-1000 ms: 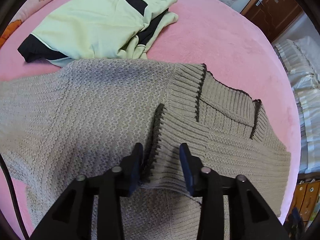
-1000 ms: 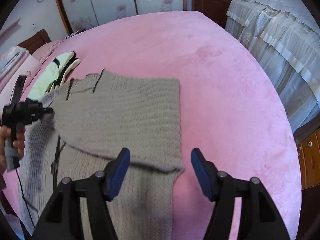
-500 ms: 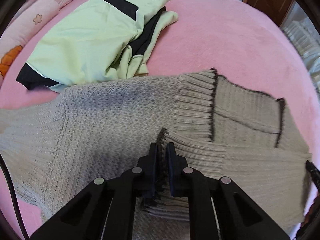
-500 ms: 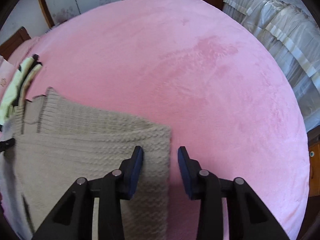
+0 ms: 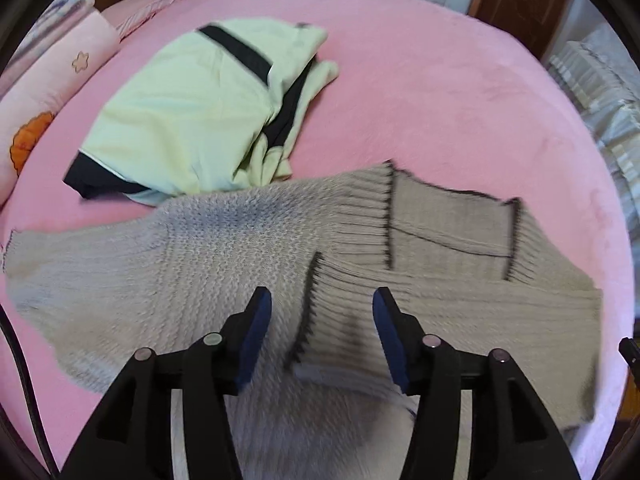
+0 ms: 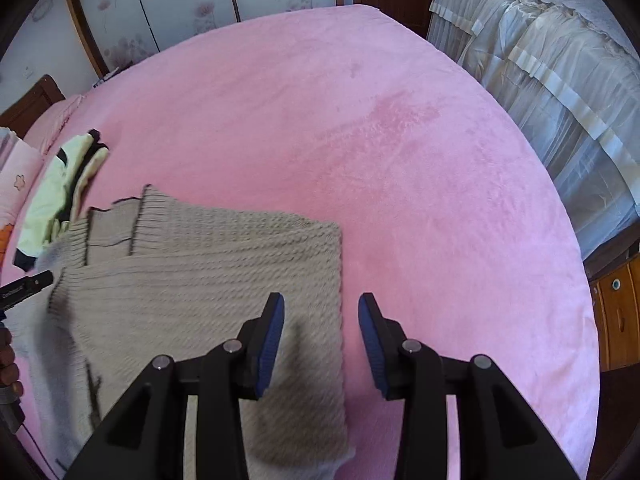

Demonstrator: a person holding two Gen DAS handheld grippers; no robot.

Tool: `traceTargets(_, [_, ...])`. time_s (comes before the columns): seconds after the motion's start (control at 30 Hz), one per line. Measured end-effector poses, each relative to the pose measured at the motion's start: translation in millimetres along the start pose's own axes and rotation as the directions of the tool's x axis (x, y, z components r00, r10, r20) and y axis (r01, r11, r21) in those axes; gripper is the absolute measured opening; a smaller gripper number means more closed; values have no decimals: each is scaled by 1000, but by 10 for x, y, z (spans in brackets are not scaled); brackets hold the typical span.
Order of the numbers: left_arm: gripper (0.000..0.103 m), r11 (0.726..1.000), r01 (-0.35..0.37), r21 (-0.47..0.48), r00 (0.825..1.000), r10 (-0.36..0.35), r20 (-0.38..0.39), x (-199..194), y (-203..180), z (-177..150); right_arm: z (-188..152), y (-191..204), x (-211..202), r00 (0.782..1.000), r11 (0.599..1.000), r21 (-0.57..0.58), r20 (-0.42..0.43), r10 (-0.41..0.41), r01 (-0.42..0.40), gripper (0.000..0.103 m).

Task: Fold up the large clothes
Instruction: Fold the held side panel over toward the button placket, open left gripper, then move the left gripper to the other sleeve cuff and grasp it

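A large beige knit cardigan (image 5: 224, 264) with dark trim lies spread on the pink bed (image 5: 420, 92), one panel folded over the body. My left gripper (image 5: 322, 316) is open, its jaws on either side of the dark-trimmed ribbed edge (image 5: 310, 300), holding nothing. In the right wrist view the cardigan (image 6: 208, 276) lies at lower left. My right gripper (image 6: 321, 322) is open above the cardigan's right edge (image 6: 341, 280), holding nothing. The left gripper's tip (image 6: 26, 286) shows at the left edge of that view.
A pale green and black garment (image 5: 200, 108) lies crumpled behind the cardigan; it also shows in the right wrist view (image 6: 60, 192). A pink pillow (image 5: 44, 96) is at the left. A second bed with a pale ruffled cover (image 6: 560, 80) stands to the right, beside a wooden cabinet (image 6: 616, 312).
My left gripper shut on the cardigan's ribbed edge half a second ago and has now opened, letting it go. My right gripper drew back a little and opened wider.
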State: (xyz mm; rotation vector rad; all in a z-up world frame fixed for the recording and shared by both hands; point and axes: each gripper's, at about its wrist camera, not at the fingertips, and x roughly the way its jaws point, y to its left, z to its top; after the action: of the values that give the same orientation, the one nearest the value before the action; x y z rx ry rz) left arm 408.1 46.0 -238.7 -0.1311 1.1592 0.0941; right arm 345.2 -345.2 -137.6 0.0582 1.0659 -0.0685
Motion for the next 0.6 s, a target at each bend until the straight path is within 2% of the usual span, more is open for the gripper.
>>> traceTargets(0.1, [62, 1000, 24, 16, 1000, -25, 9, -319, -69, -43, -65, 74, -278, 1000, 1000, 29, 11, 10, -11, 39])
traceTargets(0.2, [65, 998, 54, 25, 998, -54, 20, -582, -209, -95, -124, 180, -555, 1000, 999, 33, 27, 12, -13, 42])
traceTargets(0.3, [67, 996, 78, 37, 997, -79, 23, -849, -252, -233, -187, 280, -828, 999, 999, 42, 38, 25, -27, 53])
traceTargets(0.53, [68, 989, 131, 63, 991, -131, 1, -1387, -345, -525, -364, 515, -1344, 997, 995, 68, 46, 66, -69, 57])
traceTargets(0.6, [68, 990, 123, 69, 992, -123, -6, -1516, -350, -586, -418, 576, -1448, 997, 996, 64, 46, 58, -61, 62])
